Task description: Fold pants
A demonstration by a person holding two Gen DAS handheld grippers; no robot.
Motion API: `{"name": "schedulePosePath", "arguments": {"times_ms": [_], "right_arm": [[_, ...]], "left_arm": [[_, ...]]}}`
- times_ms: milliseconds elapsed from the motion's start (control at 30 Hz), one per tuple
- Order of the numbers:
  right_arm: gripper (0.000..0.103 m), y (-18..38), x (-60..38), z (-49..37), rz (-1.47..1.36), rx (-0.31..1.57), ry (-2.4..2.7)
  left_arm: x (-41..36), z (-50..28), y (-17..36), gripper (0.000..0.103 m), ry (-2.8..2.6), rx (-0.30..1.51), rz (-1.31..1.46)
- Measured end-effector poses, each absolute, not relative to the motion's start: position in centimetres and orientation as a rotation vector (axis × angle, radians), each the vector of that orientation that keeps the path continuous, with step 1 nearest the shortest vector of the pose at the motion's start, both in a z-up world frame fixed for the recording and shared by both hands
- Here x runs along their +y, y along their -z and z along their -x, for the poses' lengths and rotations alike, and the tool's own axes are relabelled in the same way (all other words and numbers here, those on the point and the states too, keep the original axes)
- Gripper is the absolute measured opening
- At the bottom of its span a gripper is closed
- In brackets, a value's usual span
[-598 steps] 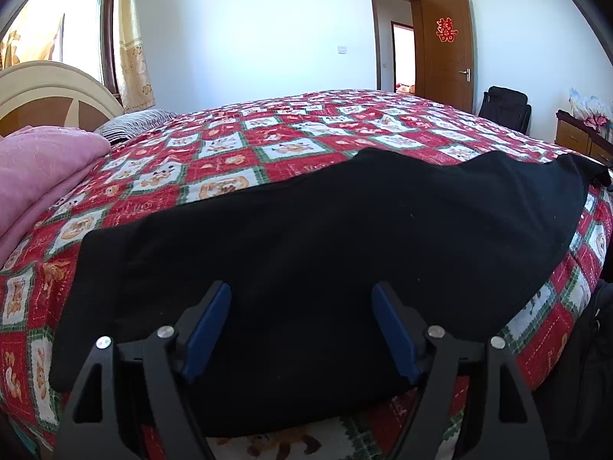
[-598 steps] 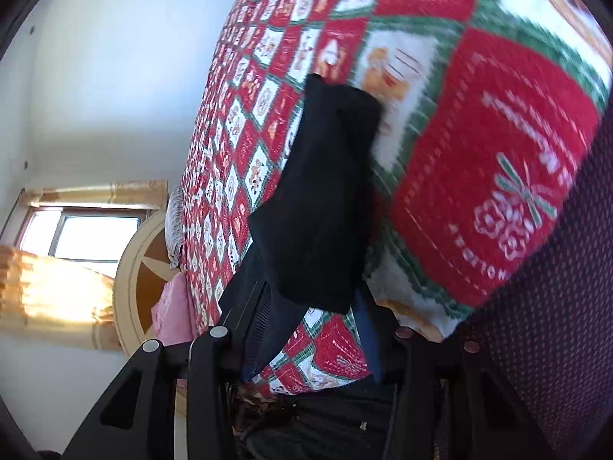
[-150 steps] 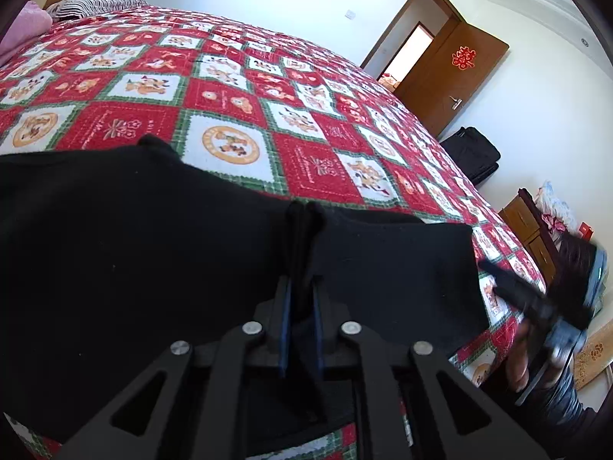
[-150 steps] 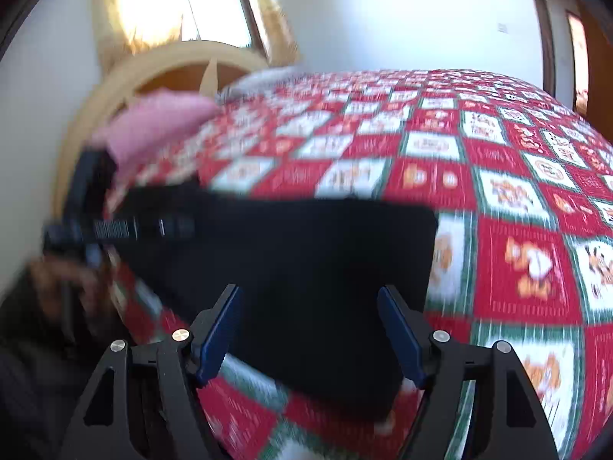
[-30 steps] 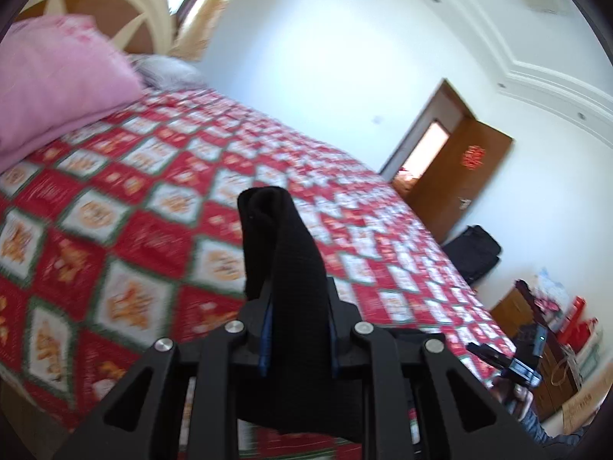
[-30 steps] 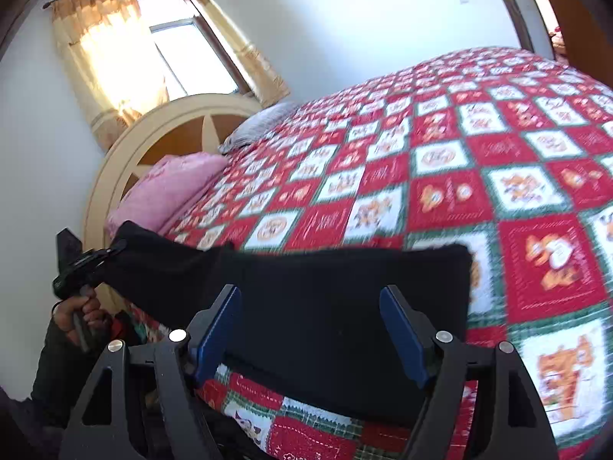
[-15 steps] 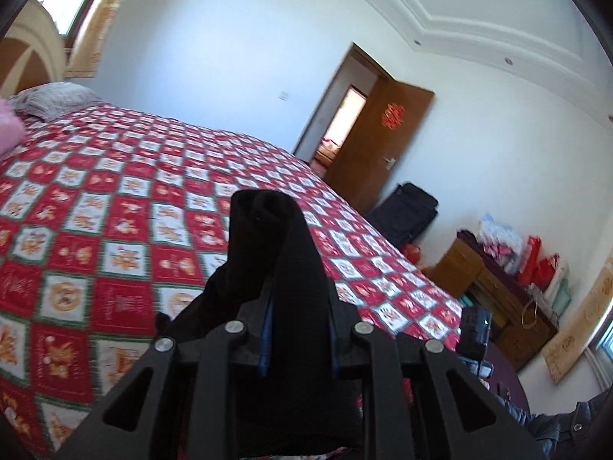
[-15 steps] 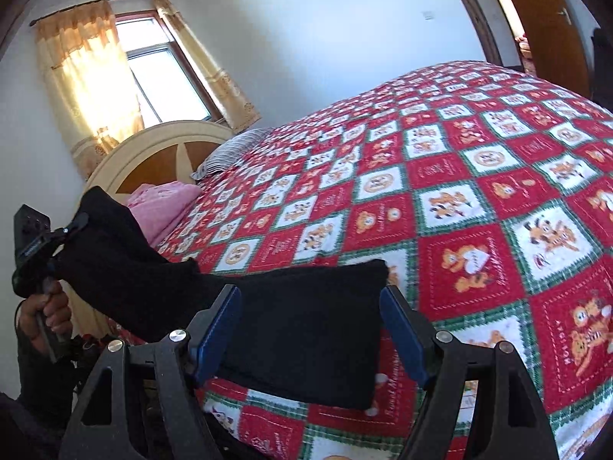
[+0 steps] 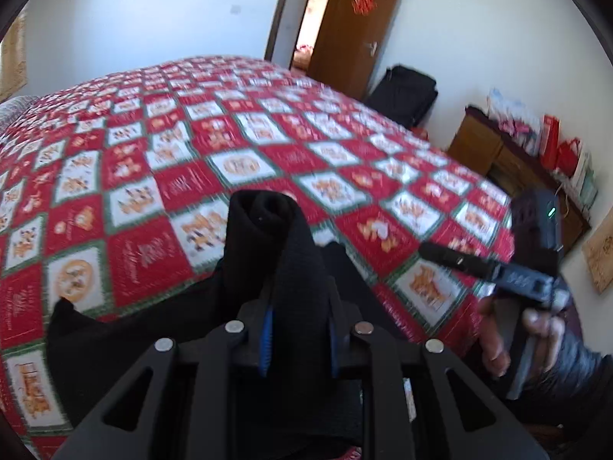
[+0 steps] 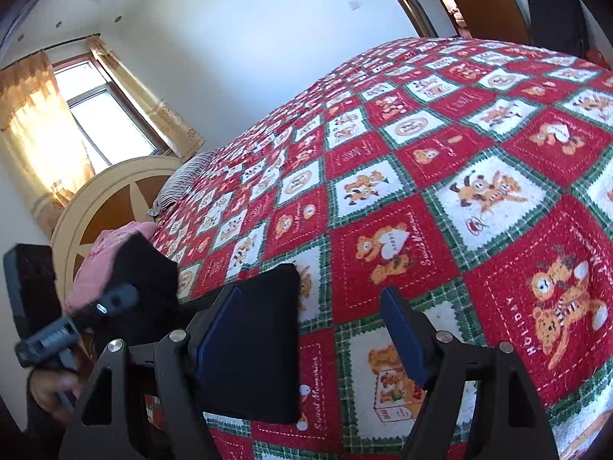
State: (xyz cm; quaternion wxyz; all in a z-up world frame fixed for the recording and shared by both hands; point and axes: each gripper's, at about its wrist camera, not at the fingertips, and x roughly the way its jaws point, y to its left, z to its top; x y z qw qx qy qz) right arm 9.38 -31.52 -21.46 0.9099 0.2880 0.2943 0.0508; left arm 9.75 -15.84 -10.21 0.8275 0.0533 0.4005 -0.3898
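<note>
Pants [image 9: 291, 268] of black knit are seen bunched and clamped between the blue pads of the left gripper [image 9: 297, 339], one end being lifted clear of the quilted bed cover [image 9: 184, 176] while the remainder trails down onto the near edge of the bed. A thick roll of cloth is pinched rather than a single hem, so layers could be shed unevenly if the clamp is eased, and the fold line would then be skewed. Further right, in the other view, the flat end of the pants [image 10: 264, 352] is found lying on the cover just beside the left finger of the right gripper [image 10: 310, 339], whose fingers are spread wide with nothing held between them. That end is pinned by nothing, so it could be dragged along or pulled off the edge of the bed if the lifted end is carried across too fast. Misaligned edges would be the likely result.
</note>
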Motion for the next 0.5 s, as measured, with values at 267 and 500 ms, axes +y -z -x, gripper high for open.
{"name": "schedulePosePath", "arguments": {"times_ms": [267,500], "right_arm": [[0.076,22.8,-31.0,-10.0,-0.58,0.643,-0.122],[0.076,22.8,-30.9,-9.8,-0.582,0.625,-0.139]], "left_arm": [[-18.2,-8.4,12.3,0.031,0.889,0.868,-0.093],[-14.8,-6.3,9.5,0.063,0.895,0.719,-0.069]]}}
